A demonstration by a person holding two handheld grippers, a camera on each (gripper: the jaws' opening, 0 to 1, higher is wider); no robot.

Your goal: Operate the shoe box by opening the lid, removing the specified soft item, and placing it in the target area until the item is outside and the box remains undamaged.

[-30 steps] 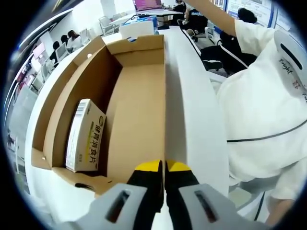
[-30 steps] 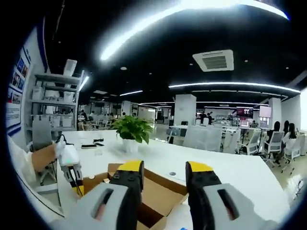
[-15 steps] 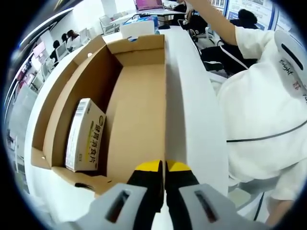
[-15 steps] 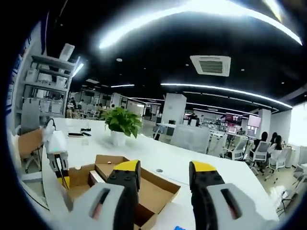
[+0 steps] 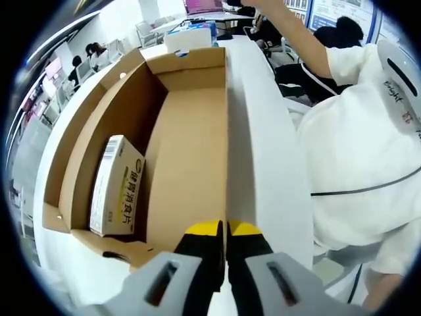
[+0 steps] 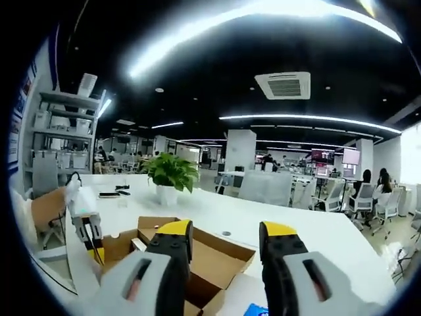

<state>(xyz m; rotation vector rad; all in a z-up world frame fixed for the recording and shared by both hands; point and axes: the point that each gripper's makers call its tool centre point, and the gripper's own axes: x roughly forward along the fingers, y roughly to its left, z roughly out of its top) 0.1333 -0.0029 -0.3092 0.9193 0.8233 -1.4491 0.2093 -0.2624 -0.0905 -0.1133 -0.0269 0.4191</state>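
Two sets of tongs are at work. The left tongs (image 5: 225,230) are pressed together on the edge where the raised white lid (image 5: 263,164) meets the shoe box (image 5: 187,164), exactly as they were a second ago; the lid stays held open. The right tongs (image 6: 225,238) are spread with nothing between them, and over the last second they have tipped up and down, so the box (image 6: 217,260) sits a little differently under their tips. That reads as hovering before the reach in, not progress on the removal itself.

The item to take out, a small white packet (image 5: 117,187) with green lettering, lies ahead and to the left of the left tongs, against the box's side wall, untouched.

Beyond the right tongs the white counter (image 6: 309,230) carries a potted plant (image 6: 170,176), with the left tongs (image 6: 85,214) coming in from the left. A person's white shirt (image 5: 355,151) stands right of the lid. The tall cardboard walls crowd the packet; approaching from above looks safest.
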